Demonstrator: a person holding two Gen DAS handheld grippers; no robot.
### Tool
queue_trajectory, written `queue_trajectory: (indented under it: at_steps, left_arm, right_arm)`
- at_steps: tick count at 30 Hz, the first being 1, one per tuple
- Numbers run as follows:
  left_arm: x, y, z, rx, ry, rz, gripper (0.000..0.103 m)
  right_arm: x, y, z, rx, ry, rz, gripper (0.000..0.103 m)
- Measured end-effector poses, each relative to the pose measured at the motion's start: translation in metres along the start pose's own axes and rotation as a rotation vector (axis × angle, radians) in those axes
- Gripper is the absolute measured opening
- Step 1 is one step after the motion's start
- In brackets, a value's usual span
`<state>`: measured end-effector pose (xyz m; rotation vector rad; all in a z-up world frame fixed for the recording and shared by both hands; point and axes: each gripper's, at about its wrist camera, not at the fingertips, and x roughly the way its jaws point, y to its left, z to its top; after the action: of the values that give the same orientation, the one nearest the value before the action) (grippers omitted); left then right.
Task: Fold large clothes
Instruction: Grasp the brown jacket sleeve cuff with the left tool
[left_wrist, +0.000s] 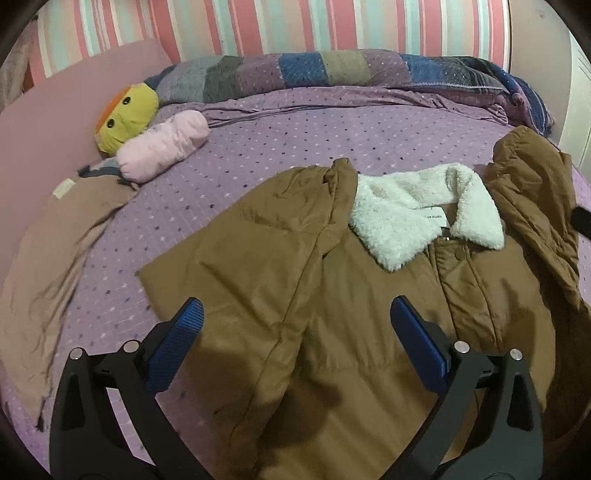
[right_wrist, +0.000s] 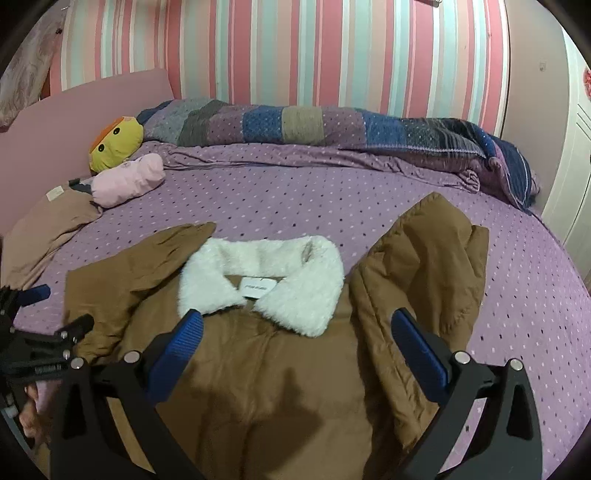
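Open purple bed (right_wrist: 332, 199) is left beyond the brown jacket (right_wrist: 258, 369). The far edge is blocked by a rolled quilt (right_wrist: 314, 125); the left is crowded by a yellow plush (right_wrist: 116, 144), pink pillow (right_wrist: 127, 179) and tan garment (right_wrist: 48, 221).

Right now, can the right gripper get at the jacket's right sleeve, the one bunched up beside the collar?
Probably yes. The right gripper hangs open over the brown jacket, and the sleeve lies on the bedspread just beyond its right finger, beside the white fleece collar, with nothing between.
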<state>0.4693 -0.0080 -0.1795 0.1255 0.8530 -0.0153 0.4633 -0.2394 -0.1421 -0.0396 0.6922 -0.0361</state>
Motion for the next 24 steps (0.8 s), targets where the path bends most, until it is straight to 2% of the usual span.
queue_trajectory:
  at_steps: [3, 6, 12, 17, 19, 24]
  left_arm:
    - [0.025, -0.009, 0.008, 0.047, 0.01, 0.022, 0.1]
    - [0.053, -0.017, 0.014, 0.102, 0.025, 0.057, 0.1]
    - [0.104, -0.029, 0.026, 0.122, 0.082, 0.053, 0.093]
    - [0.127, -0.036, 0.031, 0.126, 0.074, 0.071, 0.09]
    - [0.137, -0.036, 0.033, 0.12, 0.083, 0.081, 0.087]
    - [0.151, -0.029, 0.04, 0.071, 0.076, 0.084, 0.062]
  right_arm:
    - [0.012, -0.012, -0.017, 0.029, -0.02, 0.033, 0.101]
    - [0.028, -0.019, -0.027, 0.054, -0.004, 0.03, 0.102]
    - [0.052, -0.026, -0.027, -0.004, 0.026, -0.062, 0.102]
    - [0.06, -0.033, -0.027, 0.0, 0.014, -0.067, 0.102]
    - [0.063, -0.034, -0.029, 0.006, 0.02, -0.061, 0.102]
    - [0.071, -0.033, -0.034, 0.03, 0.032, 0.003, 0.102]
